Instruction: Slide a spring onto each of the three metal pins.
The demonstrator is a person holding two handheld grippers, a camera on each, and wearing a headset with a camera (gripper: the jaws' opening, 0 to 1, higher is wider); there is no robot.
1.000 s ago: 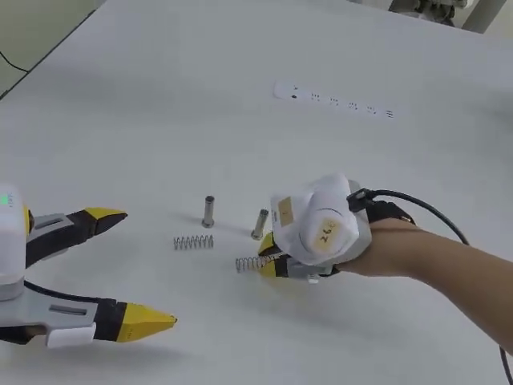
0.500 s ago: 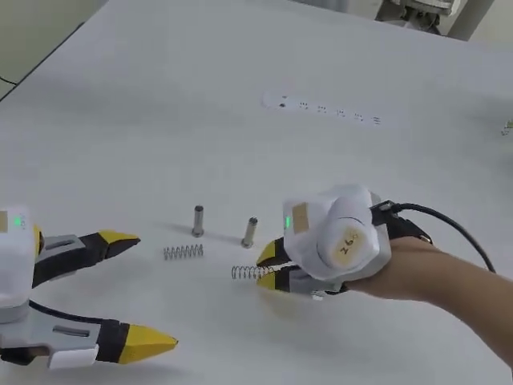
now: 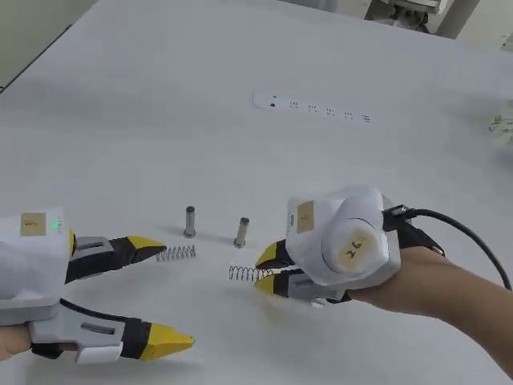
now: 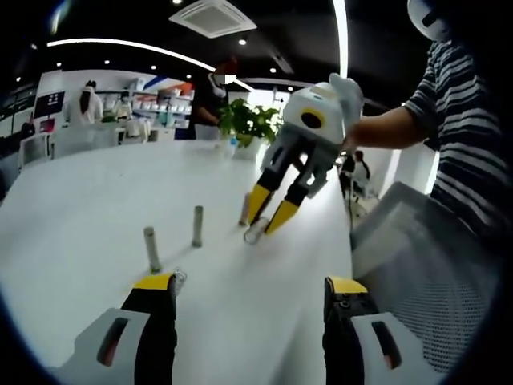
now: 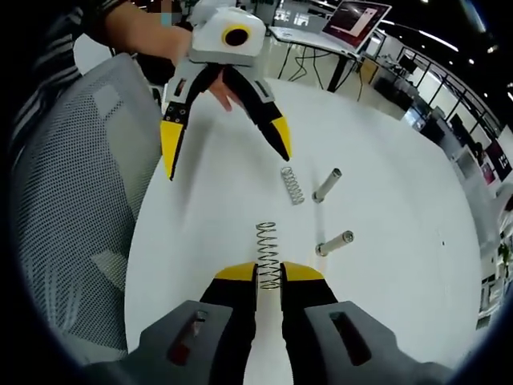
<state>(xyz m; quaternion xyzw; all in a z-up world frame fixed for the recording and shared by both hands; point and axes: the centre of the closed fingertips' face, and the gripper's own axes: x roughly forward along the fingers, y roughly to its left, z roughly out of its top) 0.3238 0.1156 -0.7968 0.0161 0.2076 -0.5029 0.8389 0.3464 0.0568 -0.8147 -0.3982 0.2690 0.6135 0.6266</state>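
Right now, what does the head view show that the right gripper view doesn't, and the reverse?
Head view: a white power strip and the black cable behind the right gripper. Right gripper view: a grey mesh chair. Shared: the white table, two short metal pins, a loose coil spring, the open left gripper, and the right gripper shut on a second spring.

White-bodied left gripper (image 3: pixel 178 294) and right gripper (image 3: pixel 260 273), yellow-tipped black jaws, black cable (image 3: pixel 457 225)

We lose the spring's (image 5: pixel 267 241) near end between the right gripper's (image 5: pixel 269 274) jaws; the power strip's (image 3: pixel 311 108) markings near the tabletop's (image 3: pixel 160 96) far edge blur.
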